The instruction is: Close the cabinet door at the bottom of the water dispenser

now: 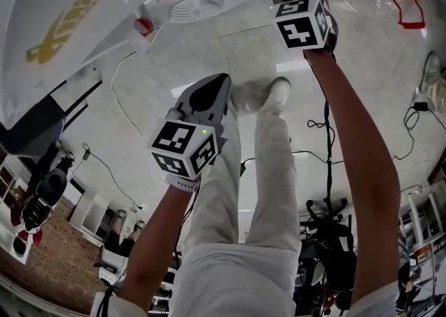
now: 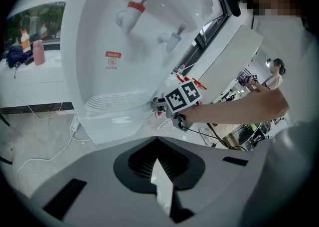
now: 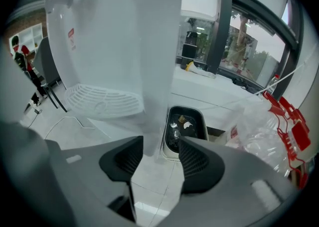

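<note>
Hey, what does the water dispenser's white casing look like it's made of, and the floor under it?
Water dispenser casing: probably moulded plastic, white and glossy. Soft highlights run over its rounded curves, and its slotted drip grille is formed in the same white.
Floor: looks like polished pale tile, with thin joint lines and reflected light, though stone or vinyl can't be excluded.

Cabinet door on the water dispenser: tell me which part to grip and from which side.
Take the cabinet door by its free edge. It stands open and shows edge-on as a thin flat slab, so coming straight at that edge, one jaw on each face, looks best. The right gripper is lined up that way, jaws apart on either side of the edge, not pressing.
</note>
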A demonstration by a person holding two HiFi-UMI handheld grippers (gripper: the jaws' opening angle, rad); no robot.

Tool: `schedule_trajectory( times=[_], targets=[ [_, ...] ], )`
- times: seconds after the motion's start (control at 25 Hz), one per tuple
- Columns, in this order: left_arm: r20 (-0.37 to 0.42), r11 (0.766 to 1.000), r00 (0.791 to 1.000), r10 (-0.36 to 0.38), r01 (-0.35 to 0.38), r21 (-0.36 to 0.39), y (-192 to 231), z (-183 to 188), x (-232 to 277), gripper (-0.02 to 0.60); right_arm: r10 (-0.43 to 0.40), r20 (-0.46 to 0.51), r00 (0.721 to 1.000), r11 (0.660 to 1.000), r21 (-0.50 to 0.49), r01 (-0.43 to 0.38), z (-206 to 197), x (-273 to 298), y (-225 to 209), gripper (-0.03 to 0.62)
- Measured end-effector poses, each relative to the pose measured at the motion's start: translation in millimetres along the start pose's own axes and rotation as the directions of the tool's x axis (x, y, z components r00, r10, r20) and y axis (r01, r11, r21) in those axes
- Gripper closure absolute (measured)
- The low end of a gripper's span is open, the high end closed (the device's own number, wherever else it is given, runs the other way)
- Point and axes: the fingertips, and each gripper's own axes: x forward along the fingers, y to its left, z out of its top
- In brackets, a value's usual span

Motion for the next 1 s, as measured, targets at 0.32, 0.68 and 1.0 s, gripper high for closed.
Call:
schedule_trajectory(
  times=[0.32,0.68,1.0],
  targets=[
    [0.003,1.0,1.0,0.005,-0.005,0.004,3,-3,-7,0.575,0.016,-0.04,0.999,1.0,-0.016,-0.017,-13,-3,12,0.375],
    [0.013,1.0,1.0,0.014,-0.014,-0.002,8,-9,-16,0.575,0.096,-0.094,0.991,0.995,0.023,-0.094,-17,2,21,0.415],
    [0.012,1.0,1.0,0.015,-0.015,-0.004,7,-13,-16,0.575,0.168,-0.113,0.979,0.985,0.065,-0.161,-14,6,22,0.445]
  ],
)
